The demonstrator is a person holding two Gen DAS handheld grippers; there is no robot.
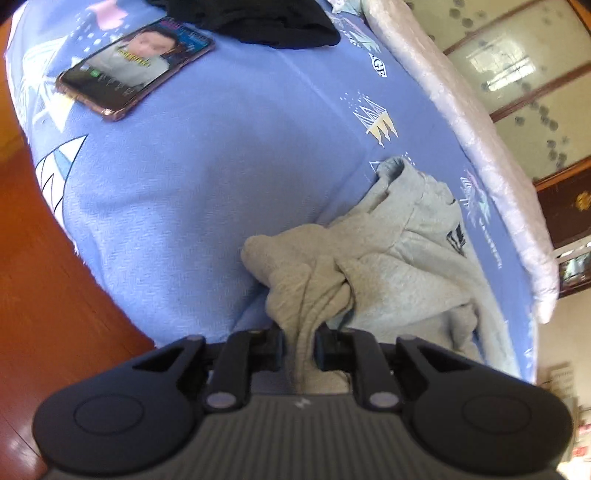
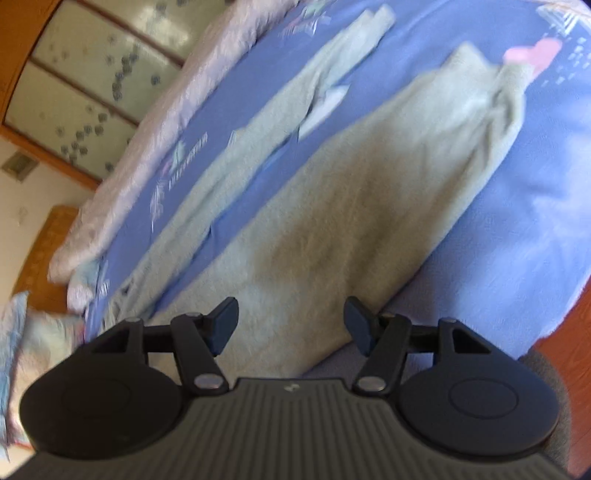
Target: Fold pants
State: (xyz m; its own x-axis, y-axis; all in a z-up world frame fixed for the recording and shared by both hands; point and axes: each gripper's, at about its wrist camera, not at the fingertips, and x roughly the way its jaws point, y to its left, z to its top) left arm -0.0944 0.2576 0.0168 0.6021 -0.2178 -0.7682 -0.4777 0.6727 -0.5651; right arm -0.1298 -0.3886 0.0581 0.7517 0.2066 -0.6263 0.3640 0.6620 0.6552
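A bed with a blue printed sheet (image 1: pixel 192 192) carries everything here. Toward its far end in the left wrist view lies a smartphone (image 1: pixel 135 68) in a pinkish case, screen lit, flat on the sheet. Just beyond it sits a heap of black cloth (image 1: pixel 258 22), partly cut off by the frame edge. Along the far side of the bed runs a rolled pale quilt (image 1: pixel 461 122), and behind that stand frosted glass doors (image 1: pixel 517 74) in wooden frames. Reddish wooden floor (image 1: pixel 44 280) shows beside the bed.

The grey sweatpants (image 1: pixel 399 258) lie on the sheet. Seen from the left wrist they are bunched into a rumpled mound near the quilt side, one fold drawn up toward the camera. From the right wrist their two legs (image 2: pixel 332 206) stretch away across the sheet, spread apart with blue showing between them, cuffs at the far end; this view is blurred.

The left claw (image 1: pixel 299 350) tilts steeply down at the bed, its jaws drawn narrow and pinching a gathered ridge of the sweatpants fabric, which rises between the pads. Nothing lies between it and the phone but open sheet.

The right claw (image 2: pixel 291 325) slants down over the nearer trouser leg, jaws standing wide apart with fabric visible below the gap; the pads grip nothing.
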